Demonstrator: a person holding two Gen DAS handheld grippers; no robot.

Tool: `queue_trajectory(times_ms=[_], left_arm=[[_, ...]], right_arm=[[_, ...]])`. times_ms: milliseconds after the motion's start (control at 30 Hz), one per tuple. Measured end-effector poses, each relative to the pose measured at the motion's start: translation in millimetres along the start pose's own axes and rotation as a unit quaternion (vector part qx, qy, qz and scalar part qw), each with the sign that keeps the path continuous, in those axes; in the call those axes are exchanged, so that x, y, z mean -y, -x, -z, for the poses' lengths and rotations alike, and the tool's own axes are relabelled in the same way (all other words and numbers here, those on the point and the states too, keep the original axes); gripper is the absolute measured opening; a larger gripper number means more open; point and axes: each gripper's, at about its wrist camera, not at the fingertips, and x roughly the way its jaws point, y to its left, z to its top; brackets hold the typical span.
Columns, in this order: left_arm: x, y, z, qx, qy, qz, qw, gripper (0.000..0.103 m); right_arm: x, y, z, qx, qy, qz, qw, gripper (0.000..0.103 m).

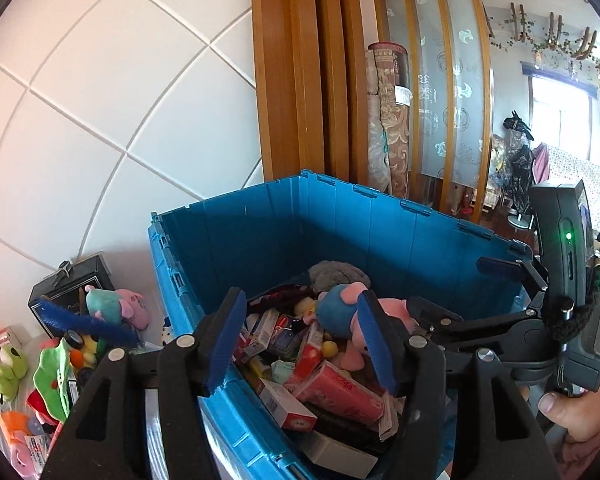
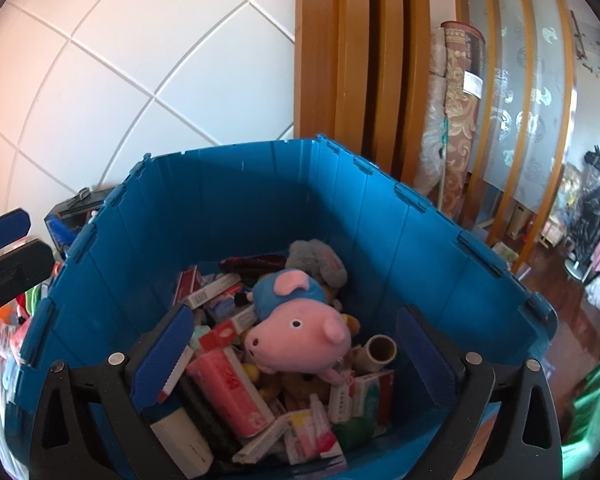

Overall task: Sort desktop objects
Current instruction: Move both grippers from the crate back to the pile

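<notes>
A blue plastic crate (image 1: pixel 340 224) (image 2: pixel 220 208) holds a pile of small boxes, tubes and soft toys. A pink pig plush in a blue shirt (image 2: pixel 300 328) (image 1: pixel 340 312) lies on top of the pile. My left gripper (image 1: pixel 302 338) is open and empty above the crate's near left rim. My right gripper (image 2: pixel 296 360) is open and empty, held over the crate above the pig plush. A pink tissue pack (image 2: pixel 230 388) (image 1: pixel 340 394) lies near the front. The right gripper also shows in the left wrist view (image 1: pixel 460 290), held by a hand.
Left of the crate lie more toys: a green frog plush (image 1: pixel 8 368), a small teal-and-pink pig plush (image 1: pixel 116 306) and a black box (image 1: pixel 70 288). A white tiled wall (image 1: pixel 100 100) stands behind. Wooden door frames (image 1: pixel 300 80) and rolled rugs (image 1: pixel 388 128) stand behind the crate.
</notes>
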Motion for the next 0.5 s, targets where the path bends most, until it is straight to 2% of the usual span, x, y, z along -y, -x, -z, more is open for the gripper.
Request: queue_trajectory(times_ms=[167,300,400,500], left_arm=[[-37,18,12,0.006,0.026,-0.029,0.9992,0.057],[-78,37,28,0.01,0.076,-0.042,0.9961,0.057],[-109,48,43,-0.001,0.102,-0.061,0.9929,0.057],[-132,58,61,-0.014,0.107,-0.085,0.9906,0.057]], right_arm=[[-18,19,-5,0.03,-0.011,-0.018,0.999,0.103],[-44,36,-11,0.058,-0.014,-0.041,0.997,0.103],[-68,49,-13,0.077,-0.011,-0.059,0.995,0.103],[-95,59,-15,0.089,-0.004,-0.078,0.993,0.103]])
